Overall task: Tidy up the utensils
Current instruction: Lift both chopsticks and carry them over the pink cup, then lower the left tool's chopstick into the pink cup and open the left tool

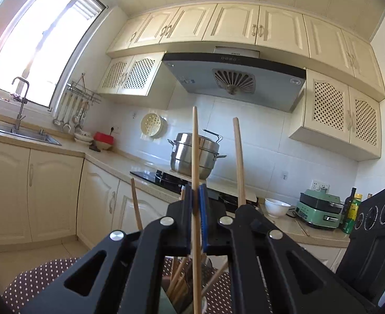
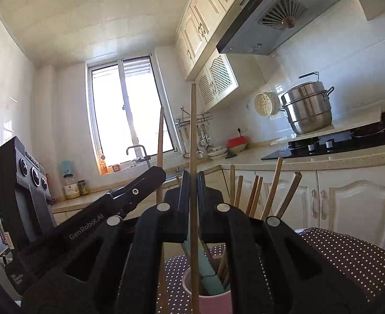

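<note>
The chopstick in my left gripper stands upright, pinched between the closed blue pads, its top well above the jaws and its lower end running down past them toward the cup. My right gripper is likewise closed on a single upright chopstick, which passes down through the jaws to the pink cup just below.

Only the right view shows that cup plainly: it sits on the polka-dot cloth and holds a teal utensil and a loose bundle of wooden chopsticks leaning to the right of my jaws. The left view shows only sticks crossing under the jaws, over the same dotted cloth, plus my right gripper's black body to the side.

Beyond the cup, the left view takes in the steel steamer pot on the stove and a white bowl on the counter.
</note>
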The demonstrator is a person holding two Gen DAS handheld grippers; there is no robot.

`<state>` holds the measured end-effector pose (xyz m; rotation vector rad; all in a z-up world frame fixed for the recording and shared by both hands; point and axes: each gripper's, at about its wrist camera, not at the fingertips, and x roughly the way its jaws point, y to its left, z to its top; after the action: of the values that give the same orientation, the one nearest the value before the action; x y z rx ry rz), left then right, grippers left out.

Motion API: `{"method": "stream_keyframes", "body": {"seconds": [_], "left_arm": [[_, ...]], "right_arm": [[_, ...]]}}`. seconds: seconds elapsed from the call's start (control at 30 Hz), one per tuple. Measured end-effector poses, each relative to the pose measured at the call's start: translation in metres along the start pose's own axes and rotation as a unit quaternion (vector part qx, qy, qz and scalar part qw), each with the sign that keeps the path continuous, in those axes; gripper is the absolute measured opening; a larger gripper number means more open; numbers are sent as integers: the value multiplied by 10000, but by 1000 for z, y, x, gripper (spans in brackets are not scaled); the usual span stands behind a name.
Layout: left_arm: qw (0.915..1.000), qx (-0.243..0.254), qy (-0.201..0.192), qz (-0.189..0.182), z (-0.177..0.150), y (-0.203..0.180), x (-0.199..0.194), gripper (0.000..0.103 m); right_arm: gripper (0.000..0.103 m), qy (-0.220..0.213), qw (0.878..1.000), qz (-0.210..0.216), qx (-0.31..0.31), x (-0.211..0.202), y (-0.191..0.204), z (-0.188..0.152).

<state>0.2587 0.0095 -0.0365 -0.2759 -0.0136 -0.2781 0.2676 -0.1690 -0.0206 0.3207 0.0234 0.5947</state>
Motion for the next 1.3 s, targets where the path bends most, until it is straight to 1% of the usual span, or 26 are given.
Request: {"method": "stream_keyframes", "body": {"seconds": [0.23,0.33,0.5,0.67,0.73,0.8,0.87,0.9,0.93,1.0,1.13,1.3], "left_arm": [[9996,89,-215,162,-8,11,25,6],[9995,65,-194,224,-16,15,31,6],[9991,215,-100,344,-27,14,39,6],[9991,239,16,356,-32,15,39,6],[9994,153,105,297,-31,17,39,6],[9995,66,112,275,-28,18,38,7],[9995,55,151,265,-25,20,36,10],[9995,22,123,281,-23,21,33,17],[9995,-1,99,301,-21,22,31,22],[9994,-7,133,331,-19,24,29,26],[9986,20,170,508,-15,27,24,32],[9970,-63,356,680,-11,35,23,34]], "right_arm": [[6,-198,9996,-181,108,25,-18,-2],[6,-238,9994,-217,94,30,-20,-5],[6,-256,9992,-286,93,33,-21,-13],[6,-299,9989,-353,105,33,-22,-15],[6,-346,9987,-362,74,33,-20,-13],[6,-355,9988,-340,77,34,-19,-11],[6,-354,9987,-373,31,34,-18,-10],[6,-361,9986,-381,32,34,-18,-10],[6,-366,9985,-394,54,34,-19,-10],[6,-374,9984,-406,95,33,-20,-9],[6,-371,9984,-416,27,33,-18,-6],[6,-363,9983,-463,-33,34,-15,-8]]}}
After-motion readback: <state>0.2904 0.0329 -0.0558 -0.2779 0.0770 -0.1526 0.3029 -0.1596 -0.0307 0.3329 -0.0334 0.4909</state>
